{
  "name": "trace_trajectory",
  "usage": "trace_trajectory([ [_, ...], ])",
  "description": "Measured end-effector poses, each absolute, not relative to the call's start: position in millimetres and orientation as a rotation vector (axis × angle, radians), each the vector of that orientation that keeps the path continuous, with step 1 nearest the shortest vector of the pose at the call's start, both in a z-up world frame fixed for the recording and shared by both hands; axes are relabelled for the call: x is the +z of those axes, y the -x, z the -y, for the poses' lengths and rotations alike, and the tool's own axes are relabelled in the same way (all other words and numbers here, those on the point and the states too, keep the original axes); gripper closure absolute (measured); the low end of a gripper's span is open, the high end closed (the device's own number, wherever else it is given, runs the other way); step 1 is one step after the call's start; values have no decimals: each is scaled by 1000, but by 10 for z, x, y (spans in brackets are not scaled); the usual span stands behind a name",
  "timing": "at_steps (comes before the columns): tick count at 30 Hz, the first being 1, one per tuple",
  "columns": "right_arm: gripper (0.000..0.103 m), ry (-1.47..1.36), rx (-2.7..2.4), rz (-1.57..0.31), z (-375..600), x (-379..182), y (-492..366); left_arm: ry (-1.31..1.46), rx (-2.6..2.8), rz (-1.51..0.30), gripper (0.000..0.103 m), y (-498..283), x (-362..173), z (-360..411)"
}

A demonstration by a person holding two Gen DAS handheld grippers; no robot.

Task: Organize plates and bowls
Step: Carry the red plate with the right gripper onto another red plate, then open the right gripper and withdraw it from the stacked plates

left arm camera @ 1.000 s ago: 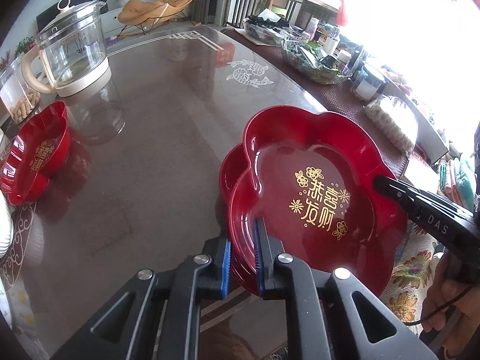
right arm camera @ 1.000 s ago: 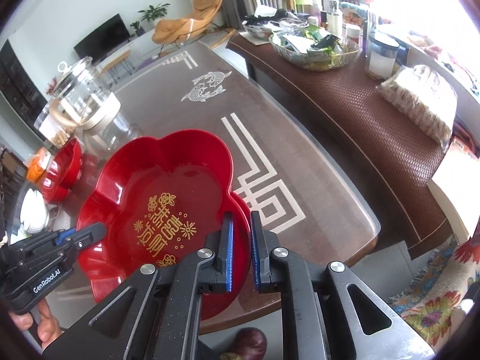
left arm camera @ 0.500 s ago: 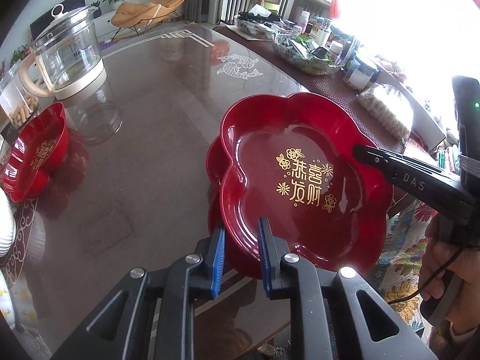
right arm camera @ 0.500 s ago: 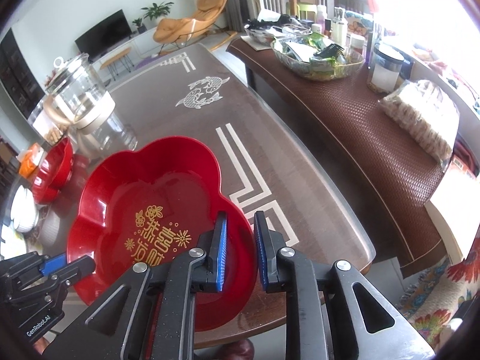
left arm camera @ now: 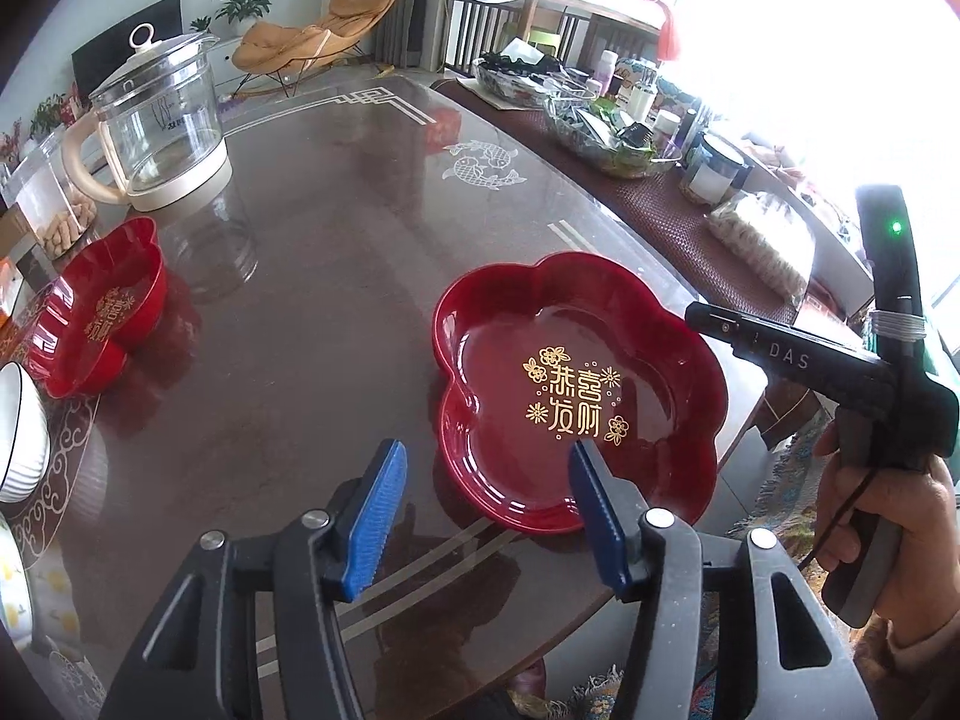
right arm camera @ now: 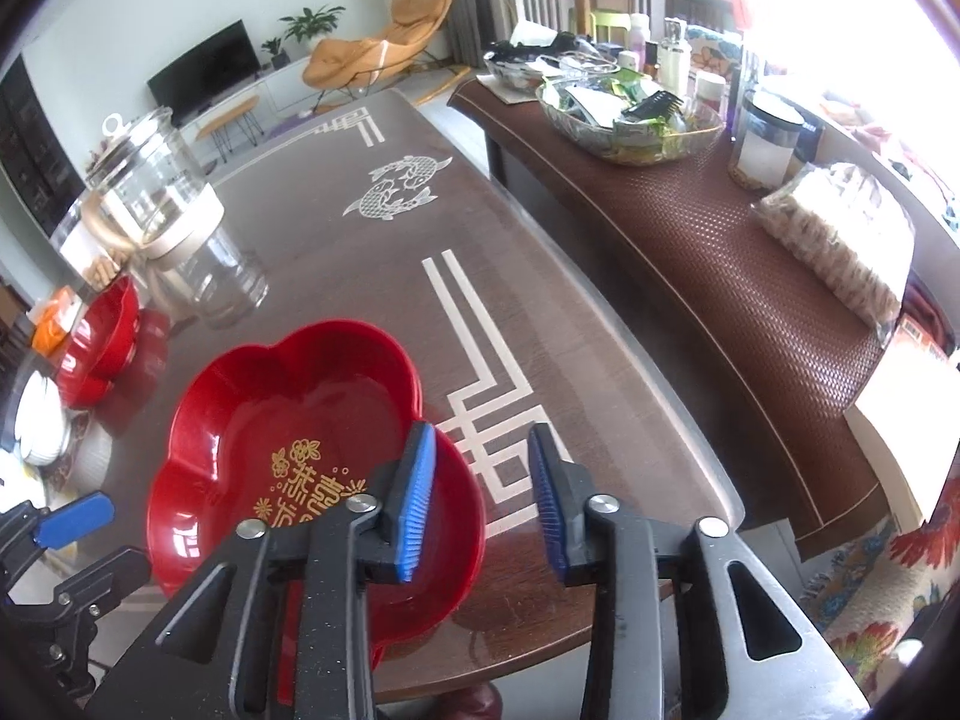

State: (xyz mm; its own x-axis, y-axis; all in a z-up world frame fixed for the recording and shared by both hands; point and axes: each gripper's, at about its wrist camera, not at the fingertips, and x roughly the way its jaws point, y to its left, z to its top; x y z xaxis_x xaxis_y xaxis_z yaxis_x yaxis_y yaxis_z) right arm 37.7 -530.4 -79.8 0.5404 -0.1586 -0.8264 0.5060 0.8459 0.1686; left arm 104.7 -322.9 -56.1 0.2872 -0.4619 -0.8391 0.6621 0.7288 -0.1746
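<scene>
Living-room setting: a glossy brown bench [left arm camera: 336,252] with white line inlay and a twin-fish motif [right arm camera: 399,186] occupies both views, with a second, woven-topped side table [right arm camera: 708,252] alongside carrying a glass bowl of clutter and jars.

Red flower-shaped plate [left arm camera: 576,390] with gold lettering lies flat on the bench near its front edge, resting on the surface with nothing gripping it.

Left claw [left arm camera: 486,516]: jaws are opening, blue pads apart. The near rim of the plate falls between the pads in the left wrist view, but neither pad presses on it.

Right claw [right arm camera: 480,498]: jaws are opening, pads apart. Its left pad overlaps the plate's right edge in the right wrist view; contact cannot be confirmed and no clamping is evident. A hand [left arm camera: 888,516] holds this claw's handle at the right of the left wrist view.

Second red flower-shaped dish [left arm camera: 102,312] sits tilted at the bench's far left, well apart from the first. White bowl [left arm camera: 18,438] stands just beside it at the frame edge. Glass kettle [left arm camera: 162,126] with cream base stands behind them.
</scene>
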Motion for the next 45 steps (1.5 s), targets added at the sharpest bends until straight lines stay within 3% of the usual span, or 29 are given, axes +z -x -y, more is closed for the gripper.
trace_trajectory([
  [7, 53, -579, -313, -1023, 5315, -1077, -500, -143, -718, -1037, 47, -1118, -517, 2810],
  [18, 53, -559, -163, -991, 4313, -1029, -1109, -7, -511, -1049, 46, -1270, -581, 1517],
  [21, 51, -466, -206, -927, 4161, -734, -1062, 23, -431, -1046, 32, -1238, -652, 1102],
  [25, 39, -351, -206, -877, 3855, -393, -907, 90, -363, -1054, 25, -1189, -764, 710],
  [29, 34, -253, -190, -850, 3423, -248, -783, 76, -339, -1036, 24, -1079, -817, 578],
  [45, 34, -94, -34, -874, 2185, -422, -755, 7, -161, -941, 22, -993, -763, 240],
])
